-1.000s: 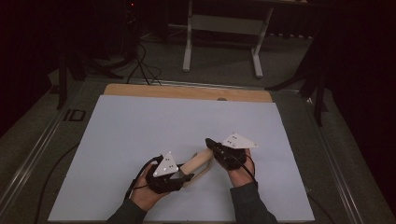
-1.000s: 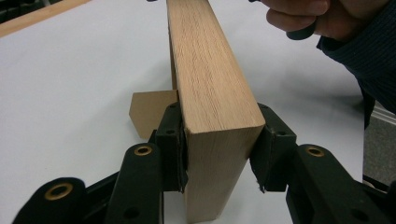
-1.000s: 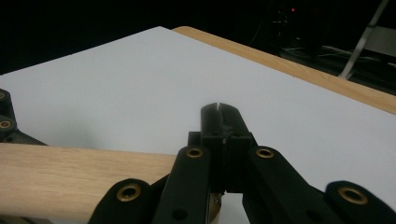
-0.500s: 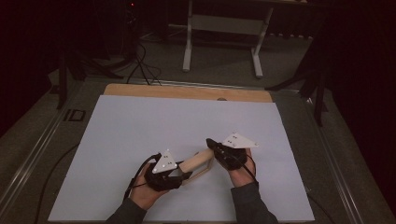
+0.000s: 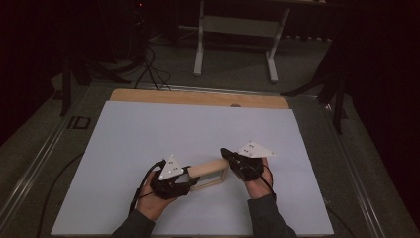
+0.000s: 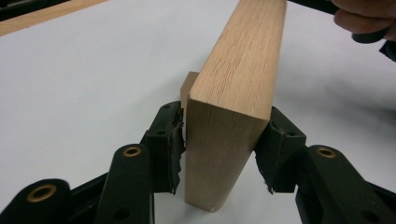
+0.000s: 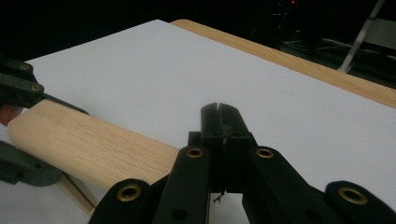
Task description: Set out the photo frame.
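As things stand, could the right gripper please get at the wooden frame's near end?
Probably yes: the right gripper already sits at the wooden frame, with bare white table around it, though its fingers are shut.

One wooden frame (image 5: 210,174), two grippers, left (image 5: 190,179) and right (image 5: 226,153).

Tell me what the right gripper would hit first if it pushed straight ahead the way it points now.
Probably nothing soon: in the right gripper view, the right gripper, fingers shut, points past the light wooden rectangular frame, which lies to its left, across the bare white table sheet toward the wooden table edge. Depth is hard to judge.
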`<state>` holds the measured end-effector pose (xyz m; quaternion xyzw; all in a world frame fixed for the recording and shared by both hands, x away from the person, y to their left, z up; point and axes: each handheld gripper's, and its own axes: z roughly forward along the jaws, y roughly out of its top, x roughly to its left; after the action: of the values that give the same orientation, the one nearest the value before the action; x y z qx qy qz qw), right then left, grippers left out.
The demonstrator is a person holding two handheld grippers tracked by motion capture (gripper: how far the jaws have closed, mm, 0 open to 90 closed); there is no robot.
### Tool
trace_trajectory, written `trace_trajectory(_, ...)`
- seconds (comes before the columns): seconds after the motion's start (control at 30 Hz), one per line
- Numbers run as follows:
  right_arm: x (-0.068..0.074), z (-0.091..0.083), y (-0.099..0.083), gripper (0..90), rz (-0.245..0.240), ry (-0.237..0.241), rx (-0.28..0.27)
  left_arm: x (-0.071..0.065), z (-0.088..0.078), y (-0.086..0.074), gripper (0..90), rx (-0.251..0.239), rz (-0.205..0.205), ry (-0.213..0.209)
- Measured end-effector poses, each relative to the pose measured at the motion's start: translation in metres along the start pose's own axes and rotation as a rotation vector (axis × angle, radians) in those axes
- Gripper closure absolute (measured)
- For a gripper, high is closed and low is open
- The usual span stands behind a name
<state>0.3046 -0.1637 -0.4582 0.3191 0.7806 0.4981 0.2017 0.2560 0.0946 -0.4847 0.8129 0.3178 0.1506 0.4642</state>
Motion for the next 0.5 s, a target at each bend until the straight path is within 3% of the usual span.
trace_trajectory(0.13, -0.0006, -0.001, 0.0, 89.8, 0.0, 0.003, 0.005, 0.0021, 0.0008, -0.0004, 53.4, -0.003, -0.03, 0.025)
trace_trajectory(0.5, -0.0013, -0.003, 0.0004, 89.8, 0.002, 0.008, 0.015, 0.006, 0.0007, -0.0015, 53.2, -0.001, -0.075, 0.042)
